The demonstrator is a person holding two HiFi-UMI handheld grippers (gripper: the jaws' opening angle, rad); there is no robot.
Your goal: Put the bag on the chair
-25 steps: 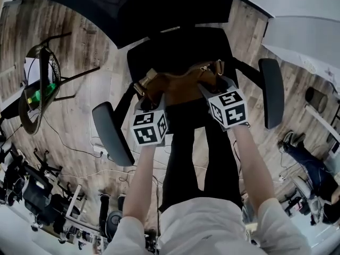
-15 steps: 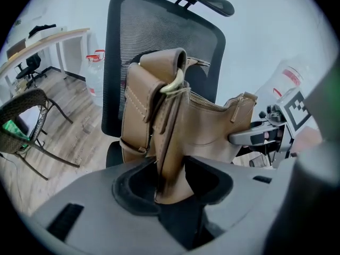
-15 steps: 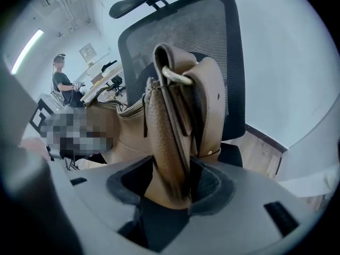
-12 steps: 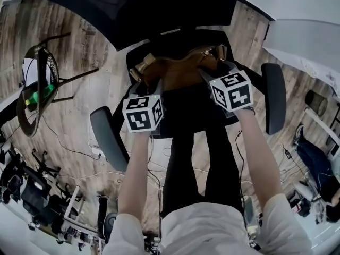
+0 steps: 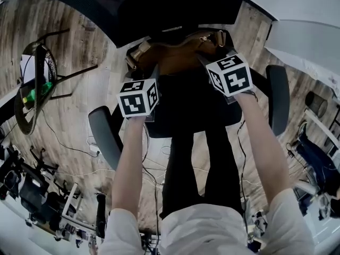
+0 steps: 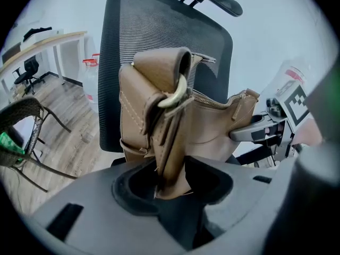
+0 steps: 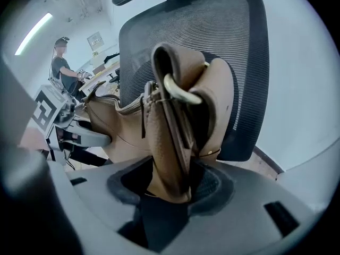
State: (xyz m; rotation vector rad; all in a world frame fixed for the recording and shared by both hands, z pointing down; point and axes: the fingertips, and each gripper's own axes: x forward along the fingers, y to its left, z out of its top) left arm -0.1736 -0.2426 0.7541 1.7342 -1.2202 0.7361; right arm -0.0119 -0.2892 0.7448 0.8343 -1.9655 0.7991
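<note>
So, left gripper point(image 6: 171, 182) is clamped on the left end of the tan bag point(image 5: 175, 62), by its strap ring point(image 6: 172, 97). Bag sits top centre in the head view, over the rear of the black chair point(image 5: 186, 102) seat. Right gripper point(image 7: 170, 187) is clamped on the other end.

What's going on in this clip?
A person holds a tan bag by its ends, the left gripper shut on one, the right gripper on the other. The bag is over the black chair, above its seat and near the backrest; whether it touches the seat yet is unclear.
</note>
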